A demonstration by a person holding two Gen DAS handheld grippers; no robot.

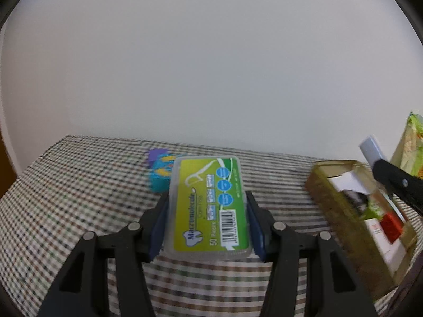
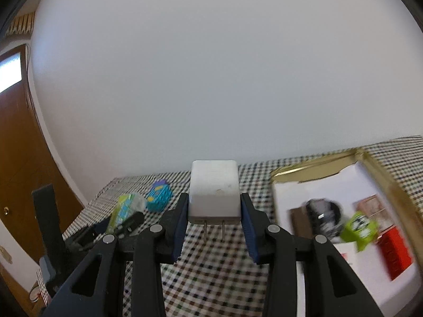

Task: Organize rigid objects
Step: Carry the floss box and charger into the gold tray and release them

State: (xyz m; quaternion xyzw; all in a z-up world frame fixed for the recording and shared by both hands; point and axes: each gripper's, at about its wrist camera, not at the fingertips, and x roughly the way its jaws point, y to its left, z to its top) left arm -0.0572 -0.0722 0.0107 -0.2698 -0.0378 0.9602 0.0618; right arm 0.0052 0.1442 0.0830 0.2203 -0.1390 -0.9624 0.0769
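light: soft, even, bright | blur: motion smear at right edges; fisheye bending, dark corner vignette

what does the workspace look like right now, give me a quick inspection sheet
surface: table under a checked cloth
job's things: clear plastic floss-pick case with green label, held off the cloth; white plug-in charger block, prongs toward the camera, also held; gold-rimmed open box at the right, with a black round item, a green packet and a red block on white card inside
clutter: teal and purple toy on the far cloth; green patterned bag behind the box
grippers: left gripper shut on the case; right gripper shut on the charger
cables: nothing seen
surroundings: plain white wall, brown wooden door at the left
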